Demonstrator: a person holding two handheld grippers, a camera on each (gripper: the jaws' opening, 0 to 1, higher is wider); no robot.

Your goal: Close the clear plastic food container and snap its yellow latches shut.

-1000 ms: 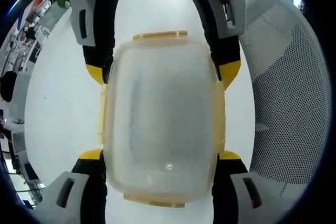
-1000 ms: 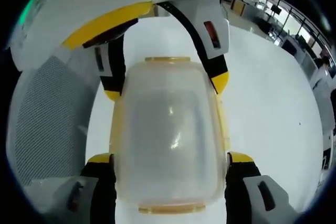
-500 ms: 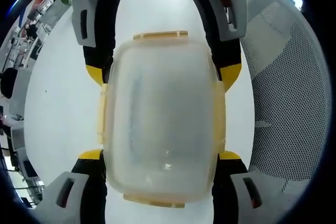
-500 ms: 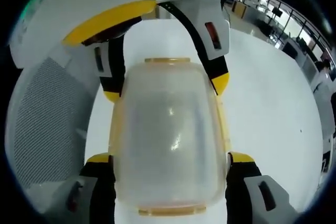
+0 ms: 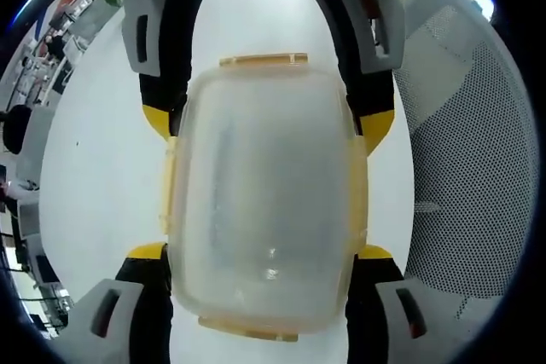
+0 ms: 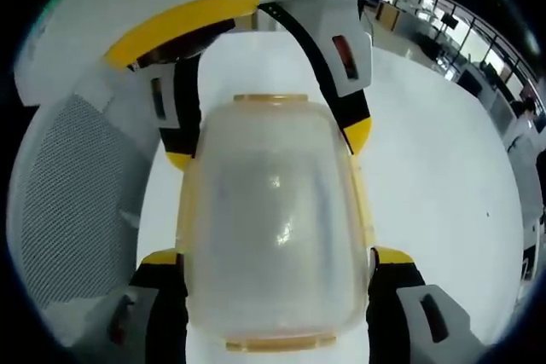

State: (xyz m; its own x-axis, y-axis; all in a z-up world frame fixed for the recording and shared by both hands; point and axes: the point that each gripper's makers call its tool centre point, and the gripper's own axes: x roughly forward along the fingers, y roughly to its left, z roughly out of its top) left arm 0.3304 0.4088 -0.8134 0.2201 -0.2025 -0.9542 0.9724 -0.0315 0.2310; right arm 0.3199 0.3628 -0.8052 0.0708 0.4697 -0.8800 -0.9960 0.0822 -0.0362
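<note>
A plain white surface (image 5: 102, 168) carries one thing — the clear, rounded plastic food container (image 5: 266, 202) with yellow latches, lying between the tool's jaws.

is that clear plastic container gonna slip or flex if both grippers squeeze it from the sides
The container looks empty, so probably light. Its smooth, glossy lid catches a highlight, so it may slide on the white table when pushed. Thin translucent walls could flex slightly. The left gripper and right gripper each straddle it, which should steady it.

No legible text or labels anywhere.
</note>
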